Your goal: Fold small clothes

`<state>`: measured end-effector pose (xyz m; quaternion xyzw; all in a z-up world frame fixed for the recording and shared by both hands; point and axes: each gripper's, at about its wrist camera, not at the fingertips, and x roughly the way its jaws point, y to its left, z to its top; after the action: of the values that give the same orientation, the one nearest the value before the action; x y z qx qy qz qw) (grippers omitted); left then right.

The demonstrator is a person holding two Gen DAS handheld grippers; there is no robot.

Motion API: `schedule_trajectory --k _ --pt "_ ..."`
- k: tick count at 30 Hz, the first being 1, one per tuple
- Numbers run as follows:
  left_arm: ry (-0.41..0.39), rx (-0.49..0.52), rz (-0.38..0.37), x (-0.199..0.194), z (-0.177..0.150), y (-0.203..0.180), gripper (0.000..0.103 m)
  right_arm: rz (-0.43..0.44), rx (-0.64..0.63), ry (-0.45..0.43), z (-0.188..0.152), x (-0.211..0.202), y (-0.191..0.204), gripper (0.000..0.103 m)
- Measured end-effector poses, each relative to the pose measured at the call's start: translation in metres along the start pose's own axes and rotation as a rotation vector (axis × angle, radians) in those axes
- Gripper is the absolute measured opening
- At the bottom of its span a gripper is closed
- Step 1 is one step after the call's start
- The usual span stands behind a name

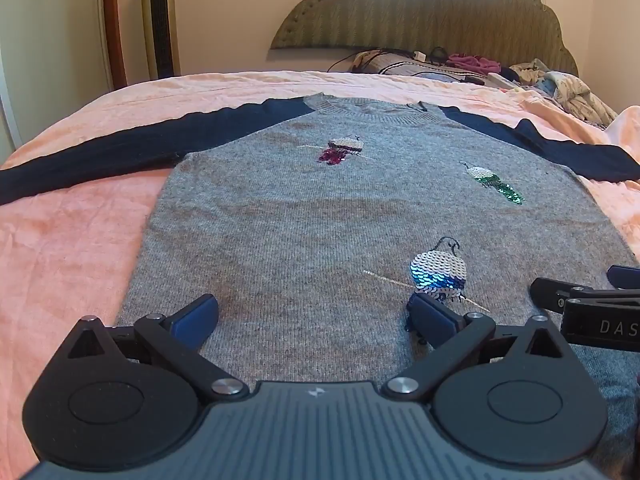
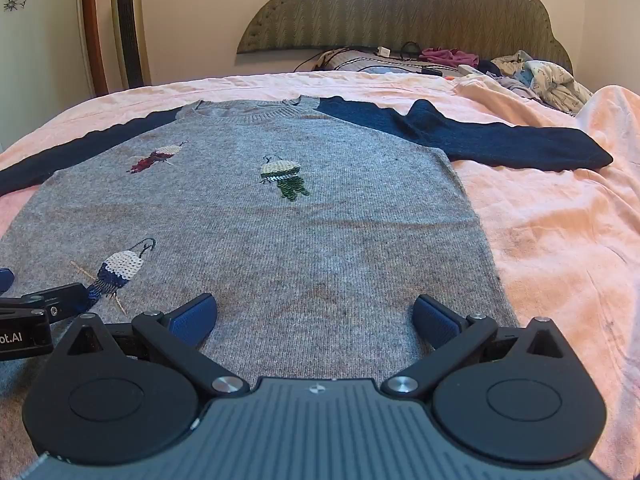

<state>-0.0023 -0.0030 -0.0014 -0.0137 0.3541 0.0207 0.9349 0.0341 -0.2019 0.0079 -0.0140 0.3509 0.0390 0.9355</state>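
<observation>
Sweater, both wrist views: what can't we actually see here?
- Bottom hem of the sweater: both views, hidden behind each gripper's body.
- Left sleeve cuff: cut off by the left edge in both views.
- Right sleeve cuff: visible in right wrist view; left wrist view cuts it at the frame edge.
- Left gripper and right gripper: fingers spread; contact with the knit cannot be told.
- Clutter by the headboard: too small to identify.

Home bedroom: bed with pink cover (image 1: pixel 80 240), scalloped upholstered headboard (image 1: pixel 420 8), rumpled clothes (image 2: pixel 552 80) and cables by the pillow (image 2: pixel 360 62), tower fan (image 2: pixel 128 24) against the wall.
</observation>
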Motion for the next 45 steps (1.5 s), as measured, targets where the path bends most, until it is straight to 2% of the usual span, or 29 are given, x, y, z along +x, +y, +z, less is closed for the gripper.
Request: schedule_trajectory --k 45 --pt "0.0 -0.003 0.009 -0.0002 0.0019 0.0007 0.103 0.0 0.0 0.0 0.0004 0.0 0.0003 0.103"
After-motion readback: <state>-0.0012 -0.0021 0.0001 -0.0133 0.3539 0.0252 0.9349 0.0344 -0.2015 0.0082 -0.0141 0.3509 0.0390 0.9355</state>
